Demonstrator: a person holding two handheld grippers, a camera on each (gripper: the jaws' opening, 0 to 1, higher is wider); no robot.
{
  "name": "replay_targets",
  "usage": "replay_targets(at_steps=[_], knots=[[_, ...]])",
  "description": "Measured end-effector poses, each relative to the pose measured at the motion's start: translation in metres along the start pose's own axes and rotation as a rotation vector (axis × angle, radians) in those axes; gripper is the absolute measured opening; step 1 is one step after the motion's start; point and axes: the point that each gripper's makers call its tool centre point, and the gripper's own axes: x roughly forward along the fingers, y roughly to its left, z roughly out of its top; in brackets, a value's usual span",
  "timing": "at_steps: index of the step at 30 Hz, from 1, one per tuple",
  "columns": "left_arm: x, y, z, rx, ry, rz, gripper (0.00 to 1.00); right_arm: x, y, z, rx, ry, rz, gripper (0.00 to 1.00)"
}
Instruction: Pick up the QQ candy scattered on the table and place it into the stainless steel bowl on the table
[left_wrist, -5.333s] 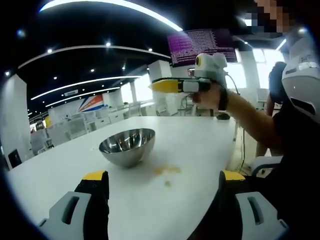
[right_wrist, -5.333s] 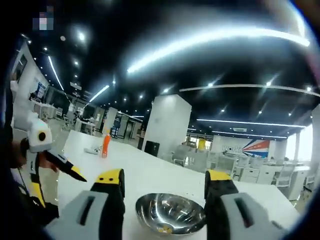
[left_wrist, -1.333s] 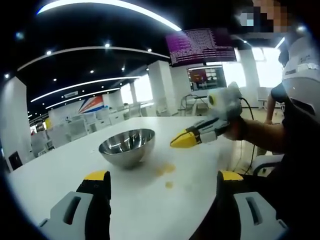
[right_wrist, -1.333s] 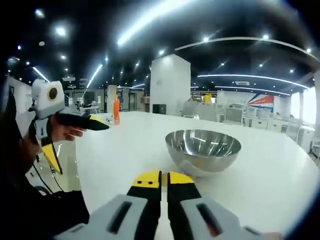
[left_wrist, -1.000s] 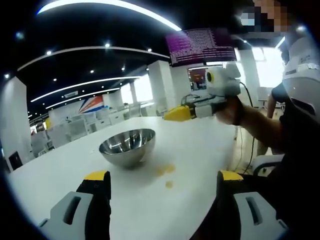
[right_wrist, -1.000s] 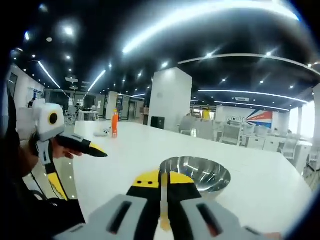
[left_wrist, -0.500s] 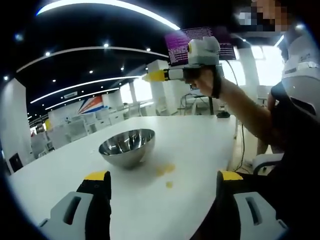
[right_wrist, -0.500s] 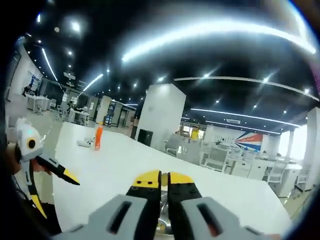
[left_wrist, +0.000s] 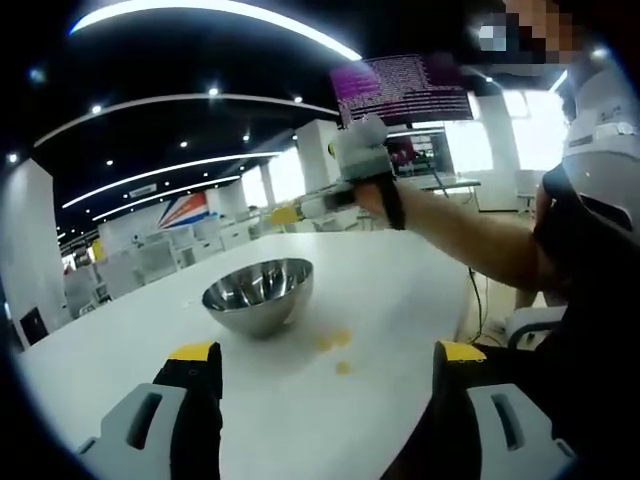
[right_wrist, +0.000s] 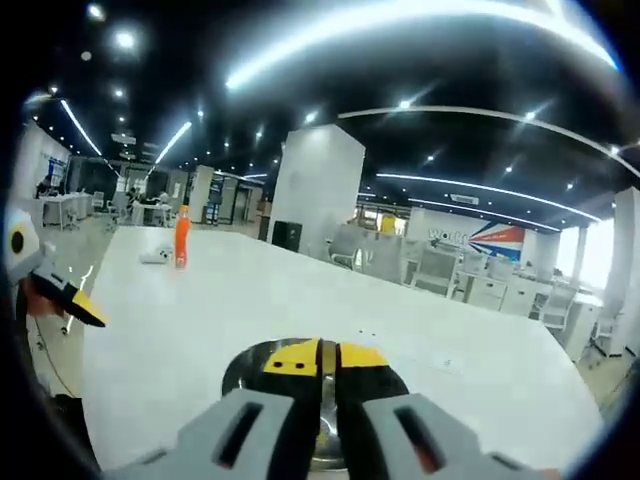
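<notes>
A few yellow pieces of QQ candy (left_wrist: 335, 340) lie on the white table (left_wrist: 400, 290), just ahead of the left tongs (left_wrist: 318, 357) and a little toward their right jaw, with one piece (left_wrist: 343, 368) nearer the tongs than the others. The stainless steel bowl (left_wrist: 257, 294) stands upright just beyond and to the left of the candy, apart from it. The left tongs are spread wide with nothing between their yellow-tipped jaws. In the right gripper view the right tongs (right_wrist: 324, 357) are pressed together, their yellow tips poised over the bowl (right_wrist: 245, 365), whose rim shows on both sides of them; whether they pinch a piece of candy cannot be told. In the left gripper view the same right tongs (left_wrist: 285, 214) hang above the bowl, held by a hand (left_wrist: 375, 195) on an outstretched arm. Far off to the left of the right tongs, an orange bottle (right_wrist: 182, 237) stands upright on the table.
</notes>
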Motion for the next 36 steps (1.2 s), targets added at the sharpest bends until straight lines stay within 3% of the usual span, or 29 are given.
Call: replay_targets(at_steps=[6, 10, 22, 27, 28, 29, 31, 32, 33, 36], knots=[[0.0, -0.001, 0.0, 0.001, -0.002, 0.0, 0.87, 0.016, -0.003, -0.038, 0.023, 0.083, 0.003, 0.04], [-0.002, -0.001, -0.005, -0.004, 0.008, 0.002, 0.87, 0.019, -0.003, -0.053, 0.029, 0.107, 0.004, 0.04], [-0.005, 0.004, -0.005, -0.013, 0.004, 0.013, 0.87, 0.023, 0.0, -0.076, 0.024, 0.159, 0.002, 0.05], [-0.006, 0.002, -0.006, -0.013, 0.006, 0.01, 0.87, 0.022, 0.002, -0.071, -0.026, 0.12, 0.004, 0.07], [-0.006, 0.002, -0.006, -0.013, 0.006, 0.01, 0.87, 0.021, 0.002, -0.069, -0.03, 0.107, 0.005, 0.12], [-0.007, 0.003, -0.006, -0.012, 0.007, 0.012, 0.87, 0.022, 0.003, -0.067, -0.03, 0.097, 0.01, 0.23], [-0.007, 0.003, -0.006, -0.01, 0.009, 0.015, 0.87, 0.024, 0.008, -0.065, -0.019, 0.078, 0.031, 0.6], [-0.008, 0.003, -0.006, -0.011, 0.008, 0.015, 0.87, 0.025, 0.009, -0.065, -0.021, 0.074, 0.035, 0.71], [-0.008, 0.003, -0.006, -0.012, 0.008, 0.014, 0.87, 0.025, 0.011, -0.065, -0.026, 0.072, 0.035, 0.76], [-0.008, 0.002, -0.005, -0.01, 0.006, 0.013, 0.87, 0.022, 0.013, -0.066, -0.046, 0.077, 0.037, 0.62]])
